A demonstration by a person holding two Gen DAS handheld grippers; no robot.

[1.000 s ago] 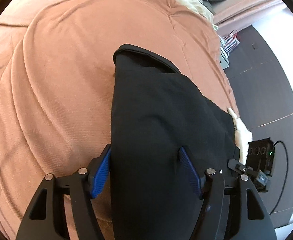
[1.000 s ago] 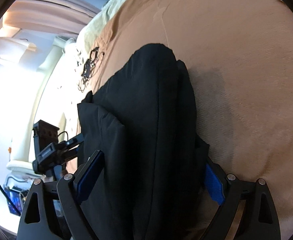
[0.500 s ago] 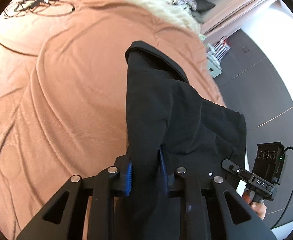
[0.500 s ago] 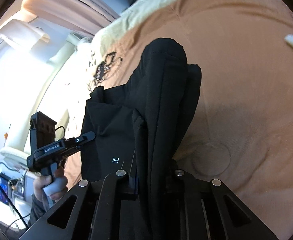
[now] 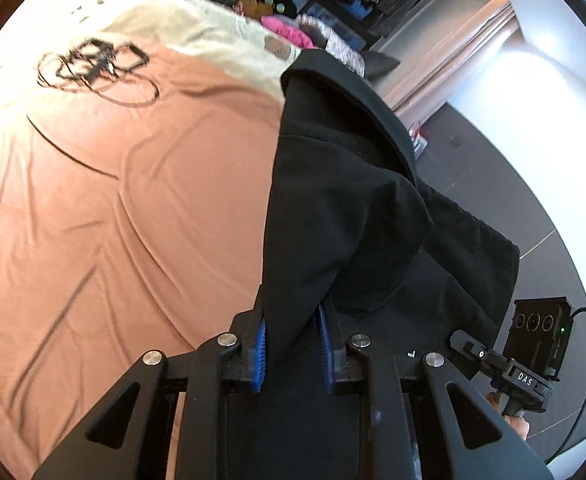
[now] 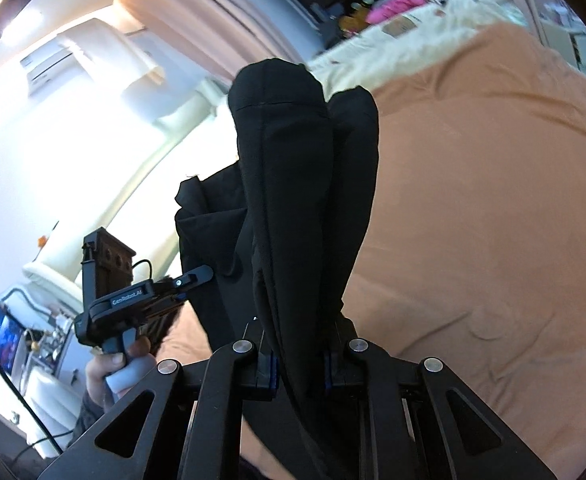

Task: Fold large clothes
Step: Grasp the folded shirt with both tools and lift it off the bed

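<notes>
Two grippers (image 5: 291, 350) (image 6: 300, 368), one black garment (image 5: 333, 208).

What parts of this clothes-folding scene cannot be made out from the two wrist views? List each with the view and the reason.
- Left wrist view: the black garment hides the bed cover behind it, and its lower end is cut off by the left gripper.
- Left wrist view: the tangled black cable is blurred.
- Right wrist view: the window side is overexposed, and the garment hides most of the right gripper pads.
</notes>
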